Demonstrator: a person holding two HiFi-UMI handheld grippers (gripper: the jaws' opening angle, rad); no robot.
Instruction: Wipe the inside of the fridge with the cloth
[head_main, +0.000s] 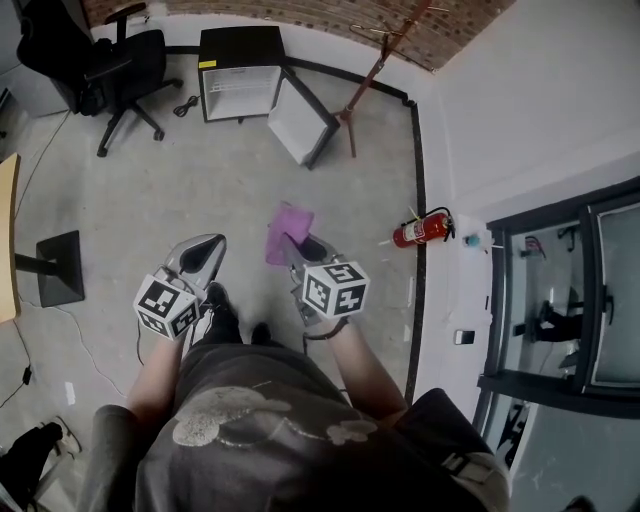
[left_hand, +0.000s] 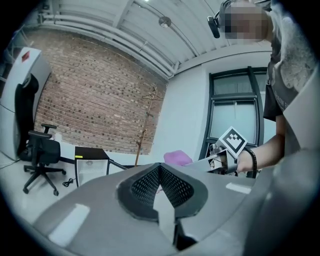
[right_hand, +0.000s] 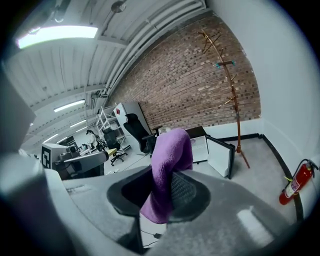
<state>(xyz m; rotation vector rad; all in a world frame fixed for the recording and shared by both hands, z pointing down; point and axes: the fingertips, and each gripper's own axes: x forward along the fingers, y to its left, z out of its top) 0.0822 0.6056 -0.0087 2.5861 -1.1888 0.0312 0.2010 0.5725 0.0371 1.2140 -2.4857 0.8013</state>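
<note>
A small black fridge (head_main: 240, 75) stands on the floor by the far wall with its door (head_main: 302, 122) swung open; it also shows as the fridge (left_hand: 91, 167) and the fridge (right_hand: 212, 150) in the two gripper views. My right gripper (head_main: 296, 243) is shut on a purple cloth (head_main: 287, 232), which hangs folded between the jaws as the cloth (right_hand: 167, 170). My left gripper (head_main: 205, 247) is held beside it, its jaws closed together with nothing in them (left_hand: 159, 182). Both grippers are well short of the fridge.
A black office chair (head_main: 120, 70) stands left of the fridge. A wooden coat stand (head_main: 375, 70) rises right of the door. A red fire extinguisher (head_main: 424, 229) lies by the right wall. A desk edge (head_main: 8, 235) and a black floor plate (head_main: 60, 265) are at left.
</note>
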